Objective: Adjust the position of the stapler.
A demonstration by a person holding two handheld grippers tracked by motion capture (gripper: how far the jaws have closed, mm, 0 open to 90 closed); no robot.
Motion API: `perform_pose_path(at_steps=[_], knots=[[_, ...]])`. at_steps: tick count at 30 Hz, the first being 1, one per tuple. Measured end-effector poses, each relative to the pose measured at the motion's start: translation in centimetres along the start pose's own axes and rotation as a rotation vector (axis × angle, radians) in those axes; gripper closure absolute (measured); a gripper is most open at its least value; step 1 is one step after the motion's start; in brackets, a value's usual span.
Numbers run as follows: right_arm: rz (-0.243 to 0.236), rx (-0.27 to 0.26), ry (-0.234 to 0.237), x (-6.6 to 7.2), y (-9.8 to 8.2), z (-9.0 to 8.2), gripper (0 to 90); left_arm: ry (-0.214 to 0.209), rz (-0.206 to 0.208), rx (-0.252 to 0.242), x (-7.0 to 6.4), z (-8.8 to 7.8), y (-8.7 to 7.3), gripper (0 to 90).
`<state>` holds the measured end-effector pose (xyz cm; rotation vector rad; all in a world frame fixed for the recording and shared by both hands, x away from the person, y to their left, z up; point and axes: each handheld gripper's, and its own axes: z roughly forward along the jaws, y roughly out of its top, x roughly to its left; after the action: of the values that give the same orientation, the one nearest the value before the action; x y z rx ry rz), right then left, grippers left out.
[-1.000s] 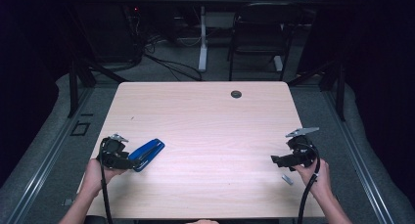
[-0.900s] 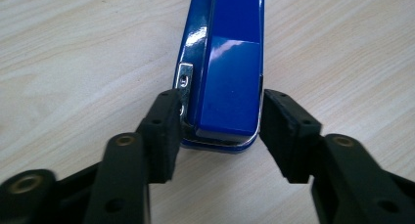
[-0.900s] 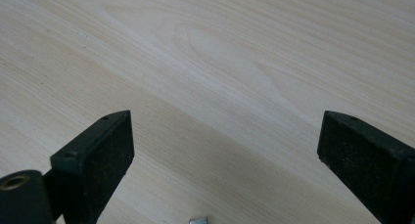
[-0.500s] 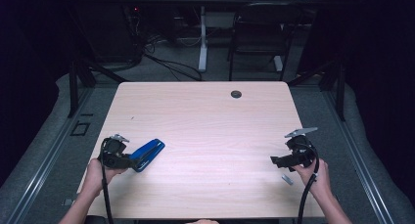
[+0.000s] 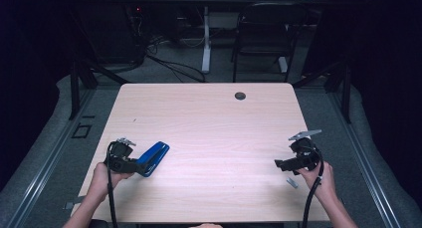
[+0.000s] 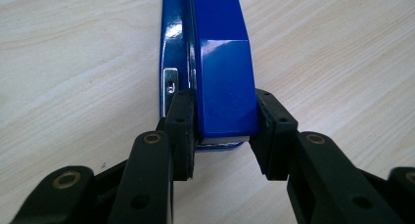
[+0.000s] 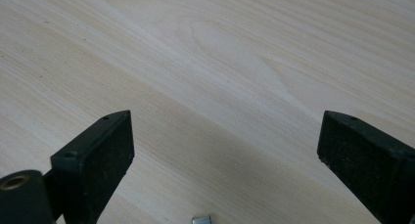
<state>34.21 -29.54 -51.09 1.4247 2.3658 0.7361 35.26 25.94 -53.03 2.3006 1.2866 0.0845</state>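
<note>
Here, left claw (image 6: 222, 136) clamped on blue stapler (image 6: 220, 62), right claw (image 7: 225, 150) agape over bare table (image 5: 209, 118), small metal piece (image 5: 291, 182) beside it.

The left tongs (image 6: 222, 136) have just closed on the blue stapler (image 6: 220, 67).

Lab (dark): bare table (image 5: 209, 118), floor cables (image 5: 164, 63), folding chair (image 5: 263, 34).

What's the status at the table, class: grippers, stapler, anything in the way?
Left gripper just closed on blue stapler, rear end. Right gripper open over bare table. Nothing blocking.
</note>
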Motion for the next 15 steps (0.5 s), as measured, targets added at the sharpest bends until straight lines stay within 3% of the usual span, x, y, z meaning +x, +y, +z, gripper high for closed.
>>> perform_pose_path(at_steps=[13, 15], knots=[[-0.005, 0.005, 0.004, 0.1, 0.0, 0.0, 6.3, -0.049, 0.001, 0.014, -1.6, 0.8, 0.6, 61.8], [-0.007, 0.007, 0.005, 0.1, 0.0, 0.0, 6.2, -0.041, 0.025, 0.024, -2.0, 0.9, 0.8, 61.7]])
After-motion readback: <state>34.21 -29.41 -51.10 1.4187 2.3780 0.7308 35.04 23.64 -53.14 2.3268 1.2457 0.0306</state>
